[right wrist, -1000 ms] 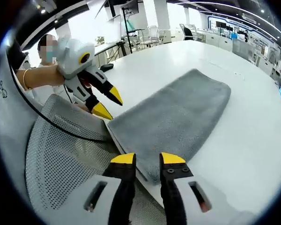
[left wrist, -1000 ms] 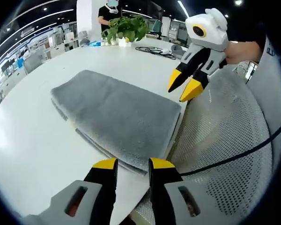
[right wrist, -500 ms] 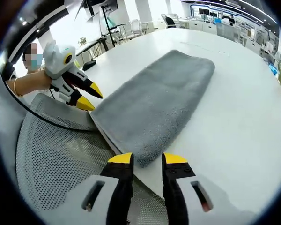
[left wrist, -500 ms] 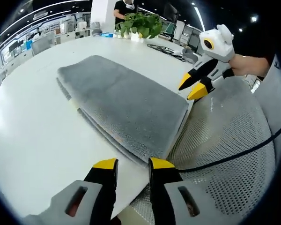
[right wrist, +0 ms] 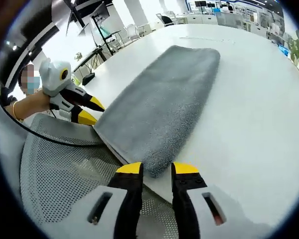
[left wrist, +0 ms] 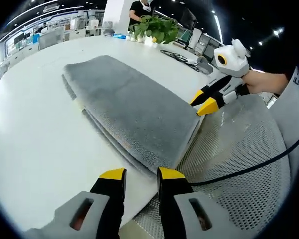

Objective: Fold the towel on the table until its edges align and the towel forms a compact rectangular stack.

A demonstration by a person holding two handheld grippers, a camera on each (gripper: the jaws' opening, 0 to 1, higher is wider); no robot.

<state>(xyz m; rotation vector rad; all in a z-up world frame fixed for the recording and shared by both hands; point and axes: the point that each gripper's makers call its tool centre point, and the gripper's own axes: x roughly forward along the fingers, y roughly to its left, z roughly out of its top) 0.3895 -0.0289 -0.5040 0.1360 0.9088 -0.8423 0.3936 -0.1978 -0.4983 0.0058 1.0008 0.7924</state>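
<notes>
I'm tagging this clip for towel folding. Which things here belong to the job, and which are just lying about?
Job:
grey towel, folded lengthwise
white table
left gripper, open, at the towel's near corner
right gripper, open, at the other near corner

Lying about:
potted plant
black cables
mesh chair

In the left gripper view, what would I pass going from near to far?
The tongs → folded grey towel on the white table → black cables → potted plant → a person.
</notes>
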